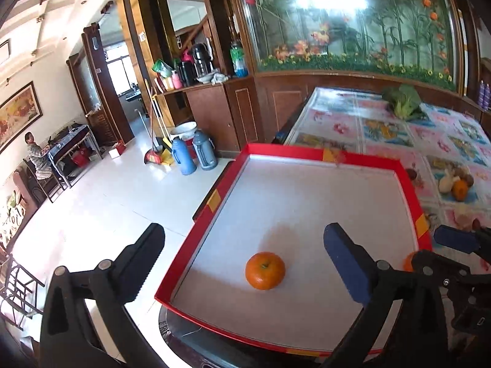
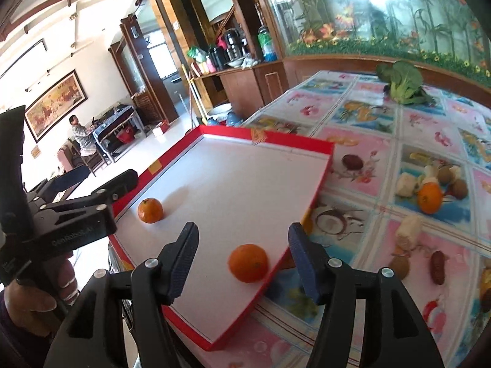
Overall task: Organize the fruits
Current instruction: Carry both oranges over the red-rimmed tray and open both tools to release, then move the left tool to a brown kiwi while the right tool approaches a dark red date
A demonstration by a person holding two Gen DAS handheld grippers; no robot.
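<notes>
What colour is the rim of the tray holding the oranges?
Red rim, with yellow tape patches; clearest in the left wrist view.

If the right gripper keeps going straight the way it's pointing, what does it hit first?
Most likely the orange lying between the open right gripper fingers, near the red tray's edge; depth is uncertain.

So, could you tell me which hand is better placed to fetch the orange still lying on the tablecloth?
Right. The right gripper is open at the tray's tablecloth-side edge, nearest the loose orange. The left gripper sits at the tray's far side, over the floor edge.
</notes>
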